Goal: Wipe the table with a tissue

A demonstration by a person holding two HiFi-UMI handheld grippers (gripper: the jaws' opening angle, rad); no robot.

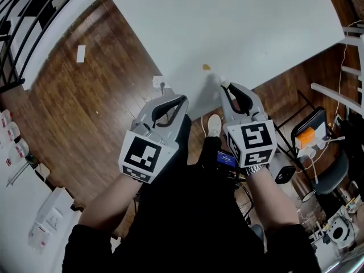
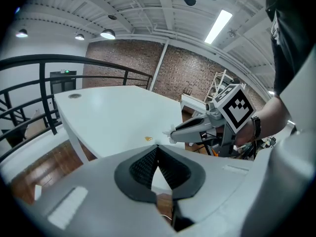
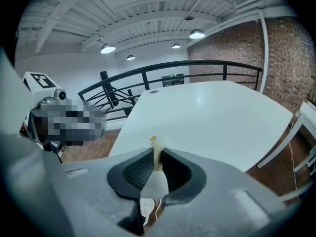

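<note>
A white table [image 1: 239, 21] fills the top of the head view, with a small yellow-brown stain [image 1: 206, 67] near its front edge. My right gripper [image 1: 224, 87] is shut on a small white tissue [image 1: 225, 83], held just at the table's edge, a little short of the stain. In the right gripper view the tissue [image 3: 158, 147] sticks up between the jaws, with the stain [image 3: 153, 138] right behind it. My left gripper [image 1: 183, 100] is shut and empty, over the floor beside the table edge. From the left gripper view, the right gripper's tissue [image 2: 168, 132] hangs near the stain [image 2: 148, 138].
Wooden floor [image 1: 96, 101] lies below the table, with a paper scrap [image 1: 81, 53] and a floor socket [image 1: 159, 84]. A black railing [image 1: 23, 33] runs at the far left. A chair with an orange box [image 1: 310, 136] stands at the right, and white boxes [image 1: 48, 215] lie at the lower left.
</note>
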